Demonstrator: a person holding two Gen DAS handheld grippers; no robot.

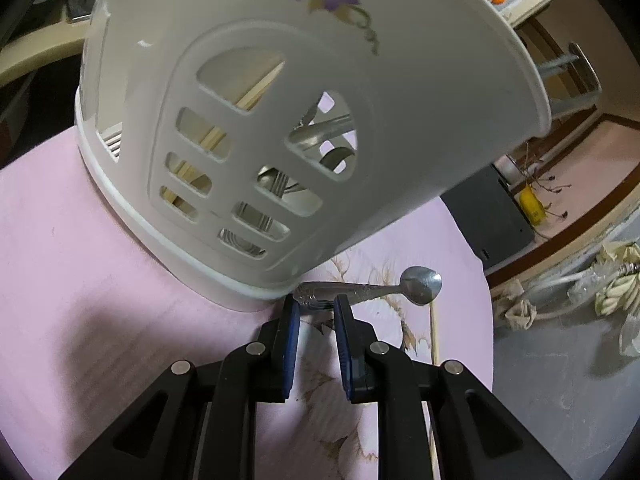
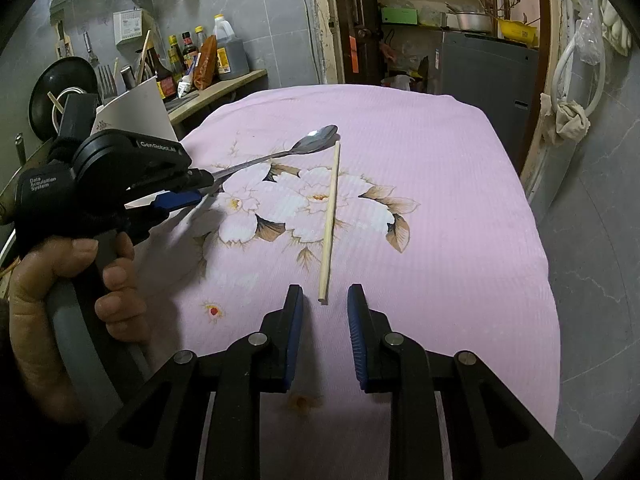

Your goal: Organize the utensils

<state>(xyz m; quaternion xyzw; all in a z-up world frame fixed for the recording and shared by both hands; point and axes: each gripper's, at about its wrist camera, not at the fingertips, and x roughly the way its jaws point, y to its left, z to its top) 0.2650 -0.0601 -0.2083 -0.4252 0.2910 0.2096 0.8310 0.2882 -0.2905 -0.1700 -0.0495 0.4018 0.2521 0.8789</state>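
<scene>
A white plastic utensil holder with a purple flower print fills the left wrist view; chopsticks and metal cutlery show through its slots. A metal spoon lies at its base, and my left gripper is shut on the spoon's handle end. In the right wrist view that left gripper grips the spoon from the left, in front of the holder. A single wooden chopstick lies on the pink flowered cloth. Its near end sits just ahead of my right gripper, whose pads stand narrowly apart without touching it.
A person's hand holds the left gripper's handle. Sauce bottles crowd a counter at the back left. A grey appliance stands behind the table. The cloth drops off to grey floor on the right.
</scene>
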